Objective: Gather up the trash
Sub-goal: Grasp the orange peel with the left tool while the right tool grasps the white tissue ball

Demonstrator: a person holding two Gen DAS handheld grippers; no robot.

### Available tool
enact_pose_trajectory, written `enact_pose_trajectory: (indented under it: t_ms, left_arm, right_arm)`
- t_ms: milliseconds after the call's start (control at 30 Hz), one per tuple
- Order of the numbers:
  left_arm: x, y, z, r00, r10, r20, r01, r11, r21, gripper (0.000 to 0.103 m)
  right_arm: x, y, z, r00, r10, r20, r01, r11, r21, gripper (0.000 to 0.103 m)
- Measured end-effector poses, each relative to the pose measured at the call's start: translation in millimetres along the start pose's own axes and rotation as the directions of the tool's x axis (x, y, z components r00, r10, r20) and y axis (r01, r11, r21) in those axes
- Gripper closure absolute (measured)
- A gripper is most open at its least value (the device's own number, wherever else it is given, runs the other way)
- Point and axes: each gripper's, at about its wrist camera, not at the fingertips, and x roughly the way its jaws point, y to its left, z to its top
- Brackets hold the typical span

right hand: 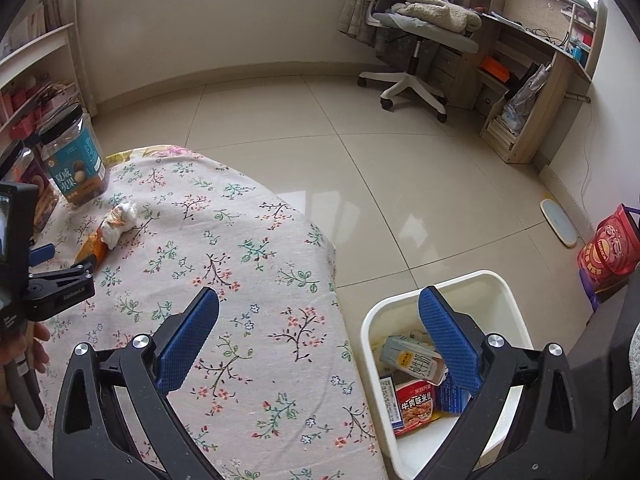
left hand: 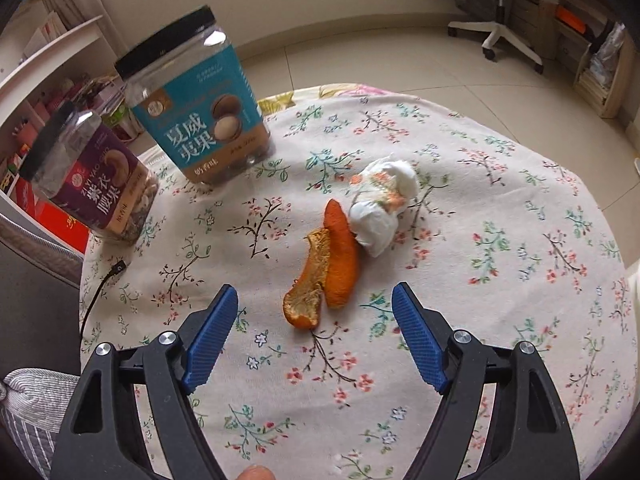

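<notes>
The left gripper (left hand: pixel 312 300) hangs over the flowered cloth of the counter (left hand: pixel 500 240) with its jaws spread wide and nothing between them, pointed steeply down at the orange peel (left hand: pixel 332 256), which lies as two curled strips side by side, one showing its pale pith. Touching the far end of the peel sits a crumpled tissue (left hand: pixel 382 204), printed with a small flower pattern. The step in hand looks to be the pickup of the peel, and the jaws are already roughly centred on it. To do it well, the person would likely lower the blue pads (left hand: pixel 212 336) until they straddle both strips across their narrow width, close to the cloth but not digging into it, so that the fabric is not pinched up with the peel. Closing near the middle of the strips should keep them from pivoting or slipping out; a grip at the near tip risks taking only one. The tall macadamia jar (left hand: pixel 196 100) and the cashew jar (left hand: pixel 92 180) stand well apart at the far left and should be left alone. The right gripper (right hand: pixel 320 344) also has its jaws open and empty, poised between the counter edge and the white bin (right hand: pixel 496 284) on the floor, which already holds wrappers and a carton
</notes>
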Motion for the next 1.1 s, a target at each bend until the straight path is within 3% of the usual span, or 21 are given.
enact_pose_trajectory:
  t_ms: [167, 200, 367, 400, 533, 700, 800, 867, 967, 1100]
  left_arm:
    - [25.9, 8.8, 8.3, 0.998, -0.058, -0.023, 0.057, 0.998, -0.02, 0.027]
    - [29.7, 6.6, 9.2, 0.998, -0.057, -0.023, 0.057, 0.998, -0.008, 0.031]
    - [39.1, 2.3, 9.2, 0.992, -0.127, -0.016, 0.127, 0.992, 0.015, 0.066]
    - [37.5, 2.5, 9.4, 0.99, -0.14, -0.015, 0.14, 0.99, 0.013, 0.081]
    - [22.3, 10.9, 5.6, 0.984, -0.18, -0.013, 0.18, 0.984, -0.003, 0.085]
    - [-21.0, 42.7, -1.9, 0.981, -0.192, 0.028, 0.193, 0.979, -0.066, 0.085]
    - [-55.5, 69.5, -11.9, 0.974, -0.216, 0.07, 0.224, 0.963, -0.147, 0.085]
    - [-78.3, 84.1, -25.1, 0.976, -0.191, 0.101, 0.206, 0.965, -0.161, 0.085]
    - [-100.1, 105.5, -47.2, 0.979, -0.146, 0.144, 0.172, 0.966, -0.193, 0.085]
    - [-104.4, 134.7, -55.7, 0.973, -0.17, 0.153, 0.209, 0.934, -0.289, 0.085]
  right_arm:
    - [10.1, 10.3, 5.0, 0.999, 0.038, -0.028, -0.038, 0.999, 0.017, 0.007]
    - [11.9, 12.3, 5.5, 0.998, 0.047, -0.033, -0.046, 0.999, 0.021, 0.007]
    - [22.9, 23.3, 5.8, 0.992, 0.108, -0.066, -0.105, 0.994, 0.044, 0.007]
    - [26.2, 26.3, 5.2, 0.989, 0.126, -0.075, -0.123, 0.991, 0.054, 0.007]
    - [36.3, 40.9, 5.5, 0.976, 0.197, -0.091, -0.189, 0.977, 0.097, 0.007]
    - [45.8, 78.1, 10.6, 0.971, 0.222, -0.092, -0.217, 0.975, 0.056, 0.007]
    - [58.1, 102.0, 16.6, 0.952, 0.29, -0.1, -0.278, 0.953, 0.118, 0.007]
    - [69.1, 119.1, 20.3, 0.937, 0.332, -0.111, -0.311, 0.935, 0.171, 0.007]
    - [87.9, 148.6, 27.0, 0.938, 0.324, -0.12, -0.297, 0.934, 0.199, 0.007]
    - [115.8, 176.0, 33.4, 0.948, 0.281, -0.149, -0.246, 0.945, 0.217, 0.007]
